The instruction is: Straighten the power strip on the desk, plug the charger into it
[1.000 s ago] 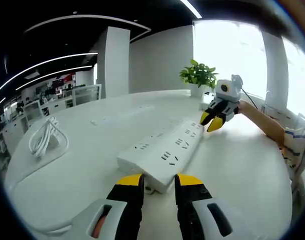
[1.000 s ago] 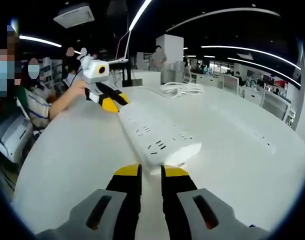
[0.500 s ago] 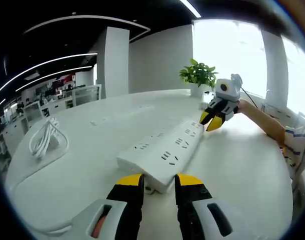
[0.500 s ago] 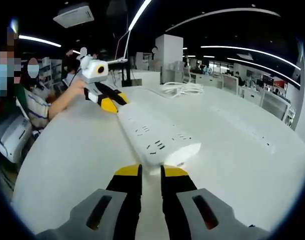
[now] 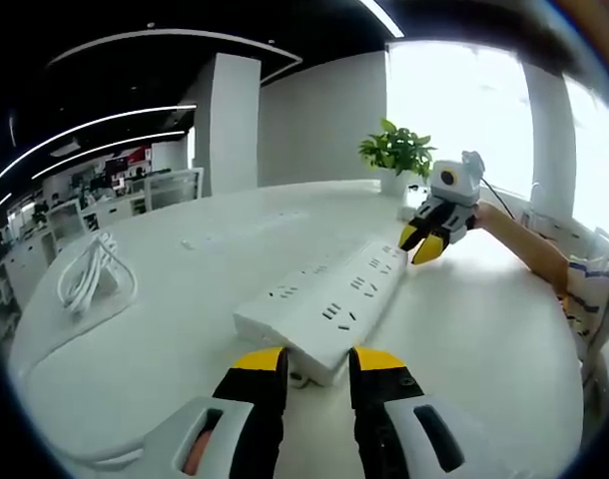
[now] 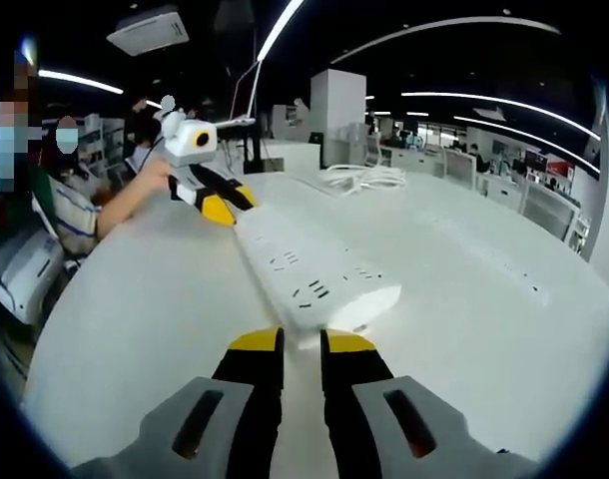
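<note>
A long white power strip (image 5: pixel 329 304) lies on the white desk (image 5: pixel 185 349), running from my left gripper (image 5: pixel 316 361) to my right gripper (image 5: pixel 420 242). The left jaws stand a little apart just short of the strip's near end, with nothing held. In the right gripper view the strip (image 6: pixel 309 264) stretches from my right gripper (image 6: pixel 302 344), whose jaws show a narrow gap right at its end, to my left gripper (image 6: pixel 230 203) at the far end. A coiled white charger cable (image 5: pixel 90 274) lies off to the side of the desk, also visible as a coil (image 6: pixel 364 178).
A potted plant (image 5: pixel 396 150) stands at the desk's far edge by the window. The person's forearm (image 5: pixel 524 244) reaches in from the right, and their arm (image 6: pixel 115 205) and seated body show at the left. Office desks and a pillar stand behind.
</note>
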